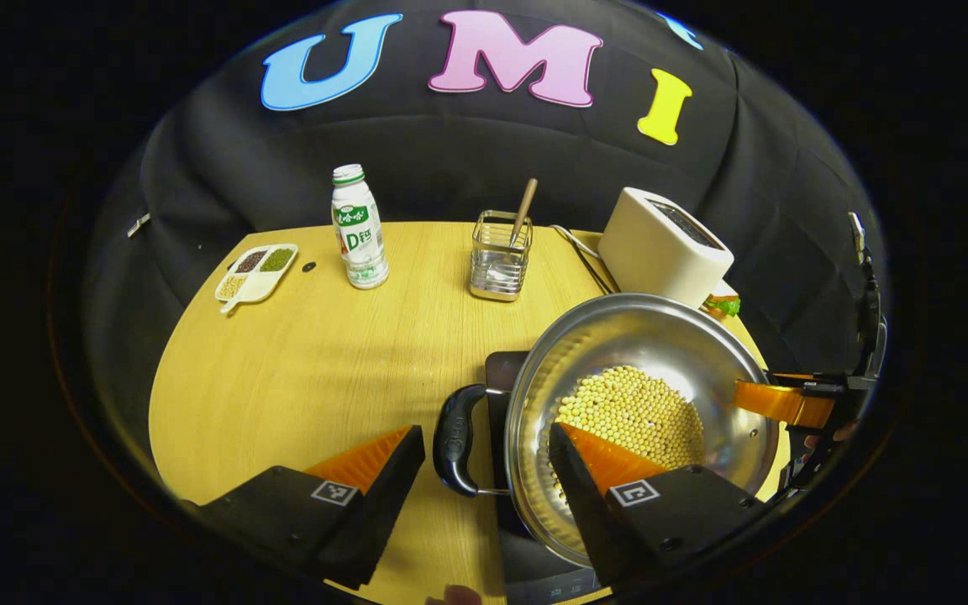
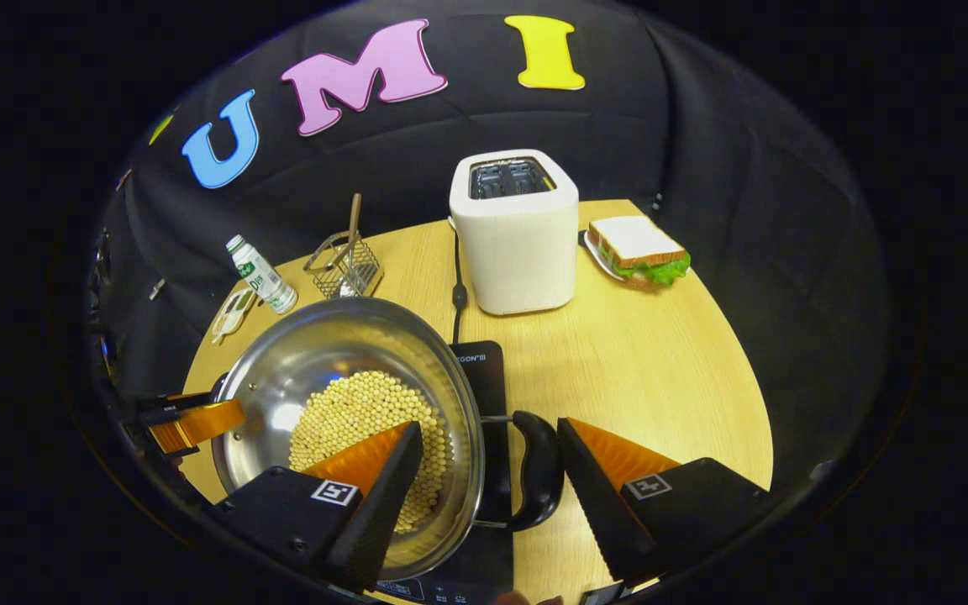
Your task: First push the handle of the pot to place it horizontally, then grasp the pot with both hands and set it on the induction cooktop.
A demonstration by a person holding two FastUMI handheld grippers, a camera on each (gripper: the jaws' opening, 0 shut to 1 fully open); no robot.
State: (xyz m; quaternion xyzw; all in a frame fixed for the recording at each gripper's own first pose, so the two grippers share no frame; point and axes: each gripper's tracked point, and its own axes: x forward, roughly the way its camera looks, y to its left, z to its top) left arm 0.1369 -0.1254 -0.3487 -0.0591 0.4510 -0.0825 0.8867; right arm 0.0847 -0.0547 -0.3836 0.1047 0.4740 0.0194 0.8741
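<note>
A steel pot [image 1: 644, 336] holding yellow beans [image 1: 631, 412] rests on the black induction cooktop [image 1: 505, 370]. Its black left handle [image 1: 455, 441] lies between the fingers of my left gripper [image 1: 484, 433], which is open, with one finger outside the handle and the other over the beans inside the rim. In the right gripper view the pot [image 2: 341, 344] sits on the cooktop [image 2: 484, 370], and my right gripper [image 2: 488, 427] is open, straddling the black right handle [image 2: 539, 470] the same way. Each view shows the other gripper's finger at the pot's far rim.
A white toaster [image 2: 518, 231] with its cord stands behind the cooktop, and a sandwich on a plate [image 2: 635, 248] lies to its right. A wire holder with a wooden utensil [image 1: 501, 256], a drink bottle [image 1: 358, 227] and a divided dish of beans [image 1: 255, 271] stand farther back on the wooden table [image 1: 316, 370].
</note>
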